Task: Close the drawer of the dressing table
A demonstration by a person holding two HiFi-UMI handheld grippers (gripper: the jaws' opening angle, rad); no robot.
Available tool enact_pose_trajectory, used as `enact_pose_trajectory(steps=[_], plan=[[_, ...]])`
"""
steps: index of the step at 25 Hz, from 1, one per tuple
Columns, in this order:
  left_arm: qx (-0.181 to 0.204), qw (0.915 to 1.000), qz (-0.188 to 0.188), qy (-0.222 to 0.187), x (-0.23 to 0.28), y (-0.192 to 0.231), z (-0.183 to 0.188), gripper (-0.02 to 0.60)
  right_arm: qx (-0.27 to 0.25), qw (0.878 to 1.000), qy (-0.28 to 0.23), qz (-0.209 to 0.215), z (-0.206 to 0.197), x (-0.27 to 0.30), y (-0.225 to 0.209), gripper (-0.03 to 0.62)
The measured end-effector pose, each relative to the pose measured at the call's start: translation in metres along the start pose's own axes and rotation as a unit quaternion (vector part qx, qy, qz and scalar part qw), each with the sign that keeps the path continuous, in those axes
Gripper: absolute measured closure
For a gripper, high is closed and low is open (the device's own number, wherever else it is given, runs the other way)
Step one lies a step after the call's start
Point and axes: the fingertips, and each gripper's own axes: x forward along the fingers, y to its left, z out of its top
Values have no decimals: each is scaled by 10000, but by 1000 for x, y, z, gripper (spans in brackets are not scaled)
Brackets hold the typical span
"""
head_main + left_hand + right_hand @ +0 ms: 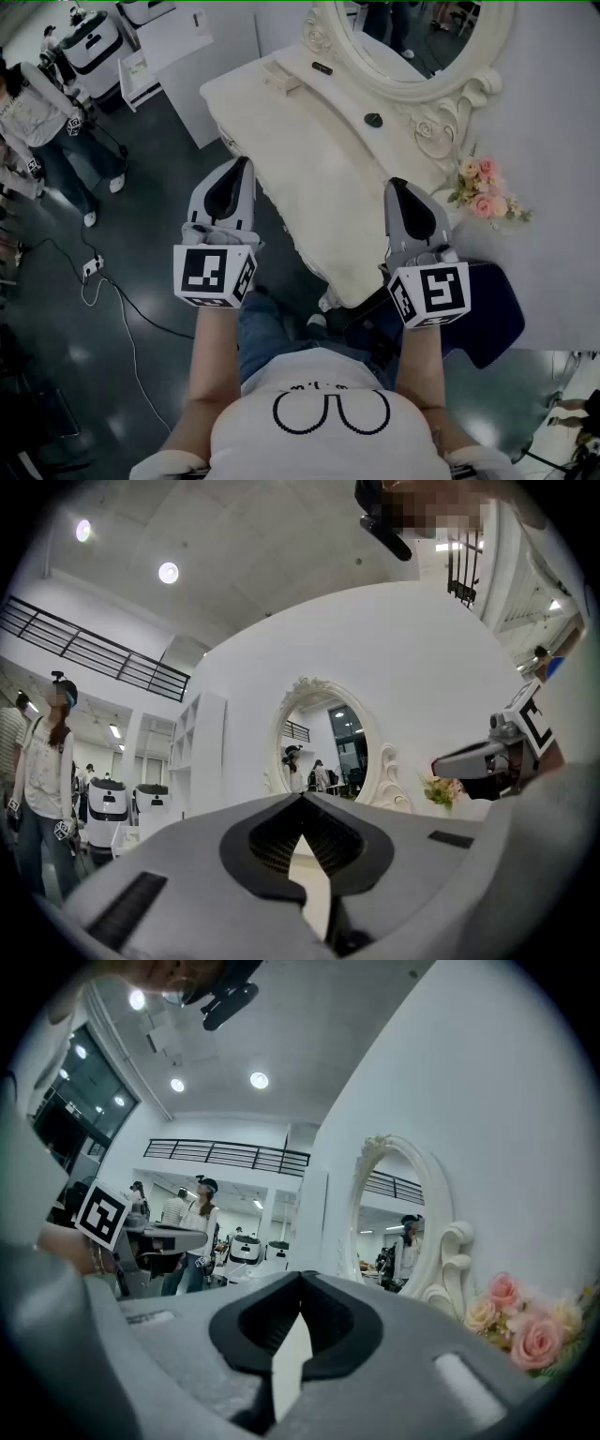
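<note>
One cream dressing table point(309, 159) on dark floor point(56, 375).

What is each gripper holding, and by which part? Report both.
Nothing is held. The left gripper and the right gripper both have their jaws shut together, with nothing between them.

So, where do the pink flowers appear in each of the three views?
Head view: the pink flowers are at the right, against the wall, below and right of the mirror.
Left gripper view: small, right of centre.
Right gripper view: large, in the lower right corner.
Shared landmark: the oval mirror; the flowers sit to its right in every view.
</note>
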Motion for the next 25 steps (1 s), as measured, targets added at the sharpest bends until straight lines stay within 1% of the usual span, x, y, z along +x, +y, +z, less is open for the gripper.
enact_pose_trajectory(steps=[5,11,16,20,25], plan=[[-65,9999,-102,39,10,29,-9,583,-41,10000,54,-31,0,25,15,595],[-175,9993,-326,41,29,79,-23,583,47,9998,107,-152,-2,70,41,595],[-210,9985,-509,73,54,139,-35,583,2,9993,185,-336,-1,126,68,595],[-225,9974,-677,46,80,192,-43,583,-16,9988,236,-433,-3,183,91,594],[-239,9958,-885,38,109,257,-52,583,-31,9981,198,-586,2,248,123,594]])
